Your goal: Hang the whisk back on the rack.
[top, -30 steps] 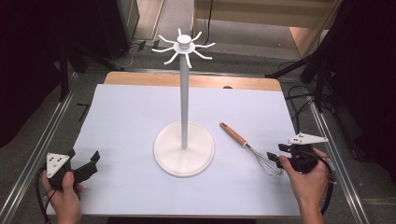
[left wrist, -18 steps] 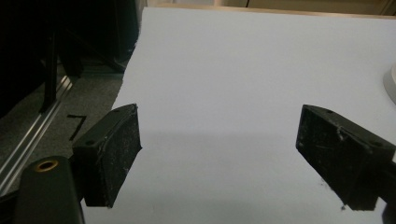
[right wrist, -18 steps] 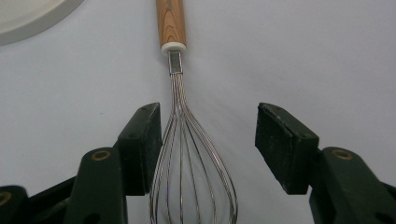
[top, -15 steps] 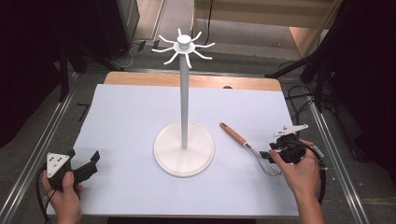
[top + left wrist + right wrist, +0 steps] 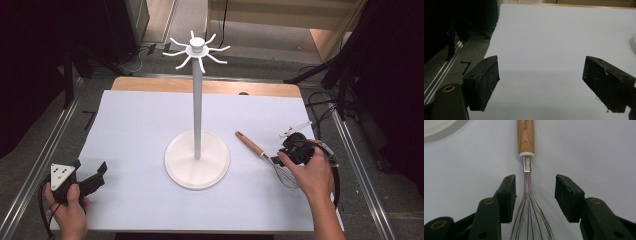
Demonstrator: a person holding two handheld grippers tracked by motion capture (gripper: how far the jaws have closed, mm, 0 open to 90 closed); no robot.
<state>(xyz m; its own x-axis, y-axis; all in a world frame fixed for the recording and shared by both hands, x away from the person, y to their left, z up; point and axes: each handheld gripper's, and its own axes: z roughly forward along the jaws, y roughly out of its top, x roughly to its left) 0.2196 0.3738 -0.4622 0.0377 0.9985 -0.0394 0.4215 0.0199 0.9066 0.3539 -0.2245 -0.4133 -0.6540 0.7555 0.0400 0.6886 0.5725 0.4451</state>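
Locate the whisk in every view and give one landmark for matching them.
High view: whisk lies right of centre, beside the white stand base.
Left gripper view: not in it.
Right gripper view: whisk runs up the centre, its wires between the open jaws.
Shared landmark: the stand base, top left there.

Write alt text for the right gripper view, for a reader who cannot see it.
The right tool is open, its two black jaws either side of the wire end of a whisk lying on the white table. The whisk's wooden handle points away toward the top edge. A curved white stand base shows at the top left corner.
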